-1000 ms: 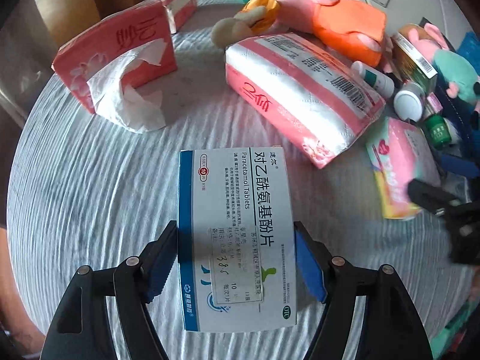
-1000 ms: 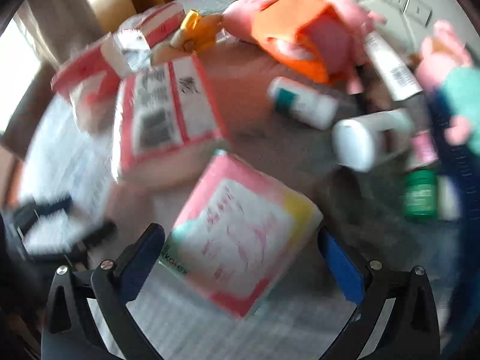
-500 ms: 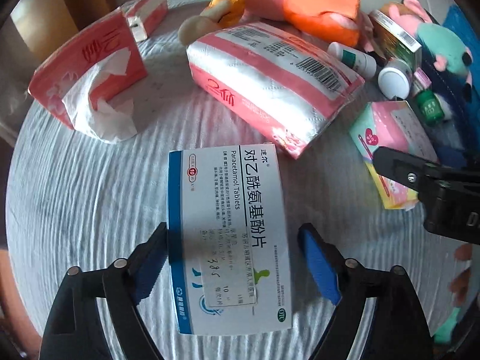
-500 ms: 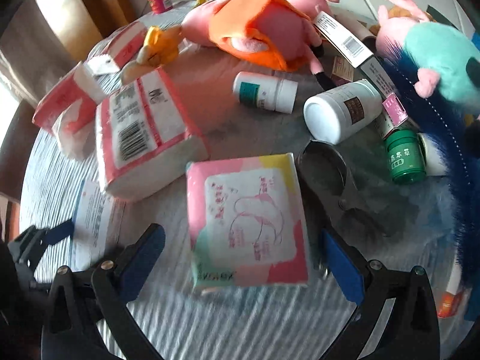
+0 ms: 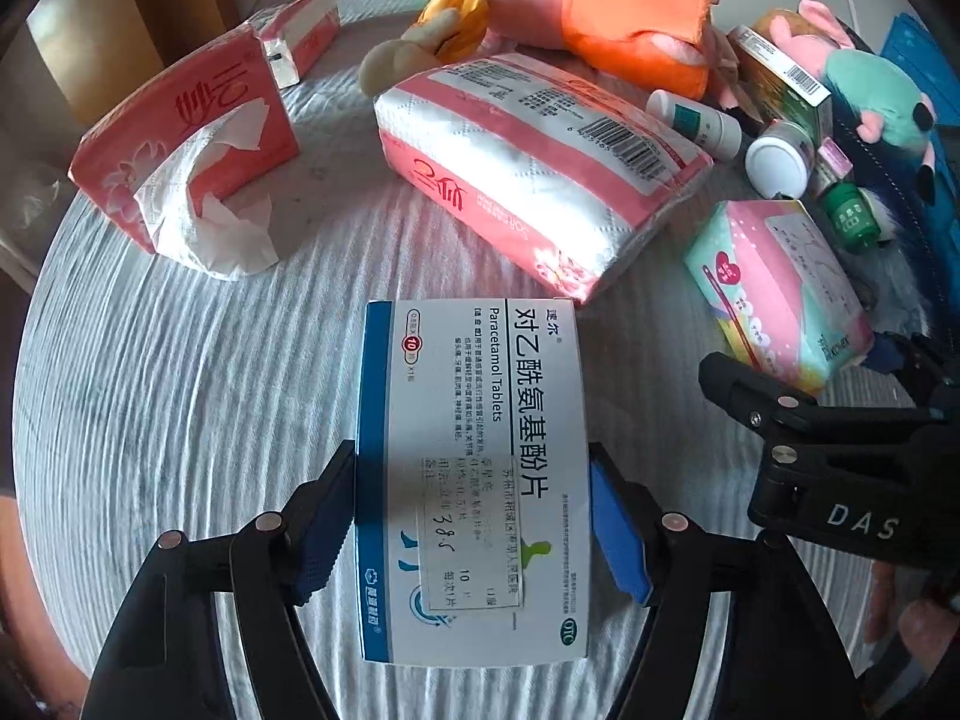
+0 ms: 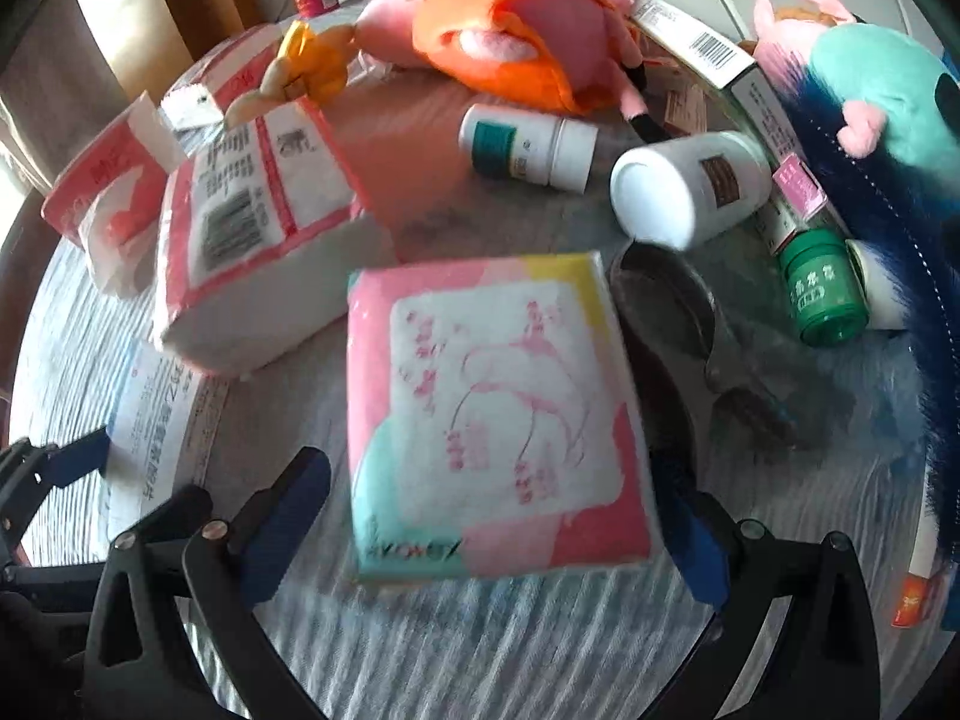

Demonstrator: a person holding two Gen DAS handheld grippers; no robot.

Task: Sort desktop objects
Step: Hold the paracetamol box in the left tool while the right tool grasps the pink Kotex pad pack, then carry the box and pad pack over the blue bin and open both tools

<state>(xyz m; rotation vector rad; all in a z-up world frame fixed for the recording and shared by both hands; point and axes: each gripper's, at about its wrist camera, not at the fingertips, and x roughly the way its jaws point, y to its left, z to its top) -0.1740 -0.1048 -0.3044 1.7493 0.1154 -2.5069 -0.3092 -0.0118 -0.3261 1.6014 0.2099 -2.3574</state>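
Blue-and-white cardboard medicine box (image 5: pixel 471 480) is squeezed by the left gripper (image 5: pixel 471 531), while the pink soft tissue pack (image 6: pixel 492 414) sits loose inside the wide-spread right gripper (image 6: pixel 486 516) and could be bumped away.

Medicine box (image 5: pixel 474 474): "Paracetamol Tablets", "OTC", handwritten "385". Right gripper (image 5: pixel 900 372) body: "DAS".

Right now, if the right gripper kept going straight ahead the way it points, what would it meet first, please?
The right gripper already straddles the pink tissue pack, so that comes first; beyond it, probably the large white bottle, though depth is unclear.
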